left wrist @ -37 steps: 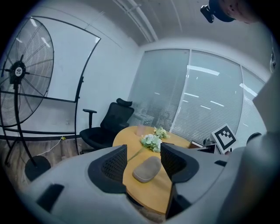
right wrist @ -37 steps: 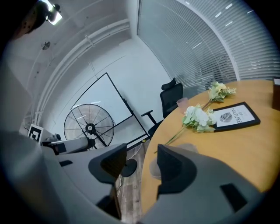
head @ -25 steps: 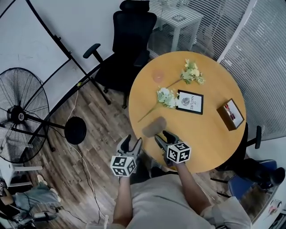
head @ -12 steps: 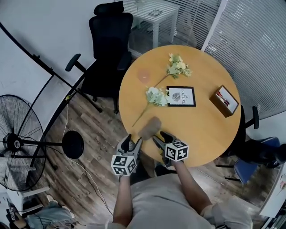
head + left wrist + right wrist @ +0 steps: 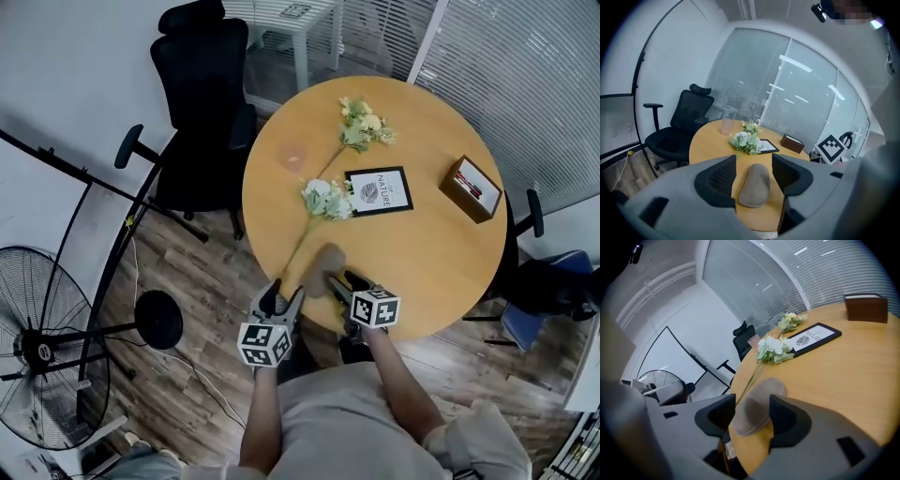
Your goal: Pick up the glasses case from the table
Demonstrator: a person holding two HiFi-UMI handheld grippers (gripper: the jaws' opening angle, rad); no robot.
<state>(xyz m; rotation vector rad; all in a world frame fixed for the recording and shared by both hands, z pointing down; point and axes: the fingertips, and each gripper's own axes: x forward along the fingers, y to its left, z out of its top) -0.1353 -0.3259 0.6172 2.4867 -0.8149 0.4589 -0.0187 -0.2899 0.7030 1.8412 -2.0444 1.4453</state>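
Round wooden table (image 5: 441,253) holds the glasses case (image 5: 323,267) near its front edge. Our right gripper (image 5: 343,281) stands wide at the case's near end, our left gripper (image 5: 283,292) open off the rim. Closing off-centre, we could push it overboard.

Counts: 1 round tabletop (image 5: 422,253). On it: 1 glasses case (image 5: 326,267), 2 flower sprigs (far sprig (image 5: 361,127), near sprig (image 5: 325,199)), 1 framed print (image 5: 379,190), 1 brown box (image 5: 472,188), 1 pink cup (image 5: 292,156). Off it: 1 black office chair (image 5: 199,84), 1 fan (image 5: 42,352), 1 white side table (image 5: 300,14). 2 tools: left tool (image 5: 283,298), right tool (image 5: 343,281).
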